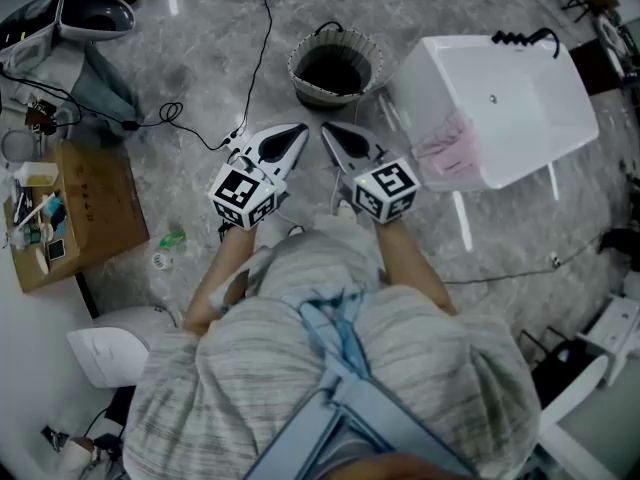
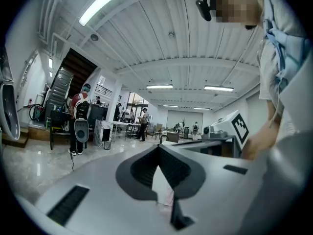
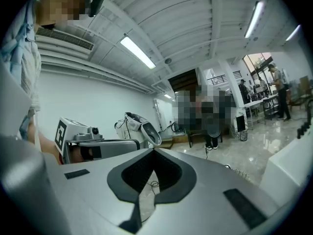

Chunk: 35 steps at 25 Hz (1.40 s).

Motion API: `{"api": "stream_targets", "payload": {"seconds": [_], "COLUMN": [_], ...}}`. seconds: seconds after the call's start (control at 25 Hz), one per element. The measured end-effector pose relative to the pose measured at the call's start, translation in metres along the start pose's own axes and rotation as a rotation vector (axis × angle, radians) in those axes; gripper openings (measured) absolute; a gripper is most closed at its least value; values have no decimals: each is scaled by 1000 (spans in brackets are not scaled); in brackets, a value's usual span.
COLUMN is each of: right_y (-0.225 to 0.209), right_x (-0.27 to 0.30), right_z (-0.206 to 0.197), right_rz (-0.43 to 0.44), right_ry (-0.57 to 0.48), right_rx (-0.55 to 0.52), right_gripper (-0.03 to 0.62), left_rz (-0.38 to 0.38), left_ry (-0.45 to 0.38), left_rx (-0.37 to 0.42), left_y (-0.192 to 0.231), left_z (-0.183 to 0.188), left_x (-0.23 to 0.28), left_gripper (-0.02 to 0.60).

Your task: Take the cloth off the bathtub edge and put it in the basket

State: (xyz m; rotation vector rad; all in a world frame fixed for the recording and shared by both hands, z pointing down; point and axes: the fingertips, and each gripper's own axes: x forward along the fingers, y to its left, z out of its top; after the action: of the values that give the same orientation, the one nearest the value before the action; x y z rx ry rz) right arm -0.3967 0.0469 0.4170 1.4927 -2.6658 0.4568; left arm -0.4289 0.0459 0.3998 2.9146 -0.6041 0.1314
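1. Head view: I have both grippers near frame centre, side by side and just apart, tips toward the top of the frame.
2. L gripper (image 1: 300, 129): jaws closed tip to tip. Its own view (image 2: 159, 146) confirms this, w/ nothing between the pads. Empty.
3. R gripper (image 1: 326, 129): same state. Jaws meet at the tip in its own view (image 3: 154, 152); nothing gripped.
4. Cloth (image 1: 446, 144): pink, bunched, draped over the near-left edge of the white bathtub (image 1: 520, 143), right of centre. It hangs partly down the outer wall. Neither gripper touches it; the R gripper is the nearer one, cloth to its right.
5. Basket (image 1: 318, 94): round, striped rim, dark inside, on the marble floor (image 1: 200, 58) in the upper centre. It sits just left of the tub corner and above both gripper tips. No cloth visible in it.
6. Misc: a black cable (image 1: 264, 38) runs down the floor left of the basket. A cardboard box (image 1: 95, 203) w/ small items sits at the left edge.
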Motion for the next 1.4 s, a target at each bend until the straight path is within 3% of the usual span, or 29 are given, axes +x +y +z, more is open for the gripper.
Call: {"api": "stream_targets", "payload": {"seconds": [0.76, 1.4], "right_y": [-126, -174], "right_x": [-35, -38], "right_z": [28, 28], "right_rz": [82, 120], "right_ry": [0, 29], "right_rx": [22, 29], "right_gripper": [3, 3], "left_rz": [28, 67], "left_ry": [27, 35], "left_rx": [-8, -34], "left_y": [-20, -16], "left_z": [16, 11], "left_x": [141, 188], "left_gripper": [3, 3]}}
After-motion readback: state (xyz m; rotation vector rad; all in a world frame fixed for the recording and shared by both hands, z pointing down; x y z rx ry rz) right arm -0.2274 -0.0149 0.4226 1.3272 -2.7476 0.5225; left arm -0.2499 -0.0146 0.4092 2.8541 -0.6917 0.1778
